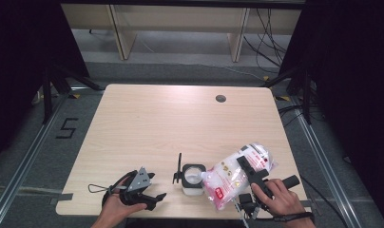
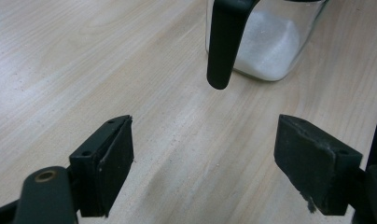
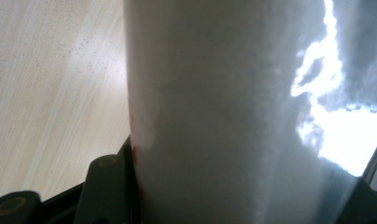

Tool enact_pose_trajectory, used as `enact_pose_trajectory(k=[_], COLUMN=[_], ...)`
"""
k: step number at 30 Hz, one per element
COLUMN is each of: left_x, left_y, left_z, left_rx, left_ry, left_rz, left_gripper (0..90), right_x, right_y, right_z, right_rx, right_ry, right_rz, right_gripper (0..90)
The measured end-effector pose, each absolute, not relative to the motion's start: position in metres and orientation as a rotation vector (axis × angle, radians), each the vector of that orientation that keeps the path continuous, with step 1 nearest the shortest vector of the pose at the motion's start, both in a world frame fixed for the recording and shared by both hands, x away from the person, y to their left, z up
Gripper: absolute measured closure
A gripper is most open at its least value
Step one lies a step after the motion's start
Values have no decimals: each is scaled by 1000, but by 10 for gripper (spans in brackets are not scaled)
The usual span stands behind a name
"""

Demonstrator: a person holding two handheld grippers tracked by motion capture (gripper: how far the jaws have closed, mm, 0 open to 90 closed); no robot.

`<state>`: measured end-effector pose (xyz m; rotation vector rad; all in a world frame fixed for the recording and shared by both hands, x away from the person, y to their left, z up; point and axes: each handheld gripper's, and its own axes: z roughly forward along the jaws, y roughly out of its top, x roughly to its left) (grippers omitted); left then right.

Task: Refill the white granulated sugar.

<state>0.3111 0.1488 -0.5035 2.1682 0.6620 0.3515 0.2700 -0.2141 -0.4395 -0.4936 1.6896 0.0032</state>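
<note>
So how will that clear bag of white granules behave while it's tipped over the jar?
The bag is probably floppy: its film bulges around the right claw. It looks fairly heavy, being packed with granules. It may sag or slip as its contents shift toward the jar.

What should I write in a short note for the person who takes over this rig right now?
Right gripper: shut on the plastic bag of white granules, tilted with its corner at the jar's mouth.
Left gripper: open, empty, resting on the table left of the jar.
Glass jar: upright near the front edge, lid swung open, some white granules inside.
Done: jar partly filled.
Left: probably finish pouring, put the bag down, close the lid.
</note>
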Motion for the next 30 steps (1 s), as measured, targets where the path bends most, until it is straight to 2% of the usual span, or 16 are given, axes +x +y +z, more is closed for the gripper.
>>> enact_pose_trajectory(k=[30], left_x=[311], left_y=[149], left_z=[-504], left_rx=[2169], left_ry=[662], left_rz=[352], left_gripper=[194], right_x=[269], right_y=[-212], right_z=[-436], right_rx=[-529], right_ry=[1667], right_rz=[-8], right_gripper=[460])
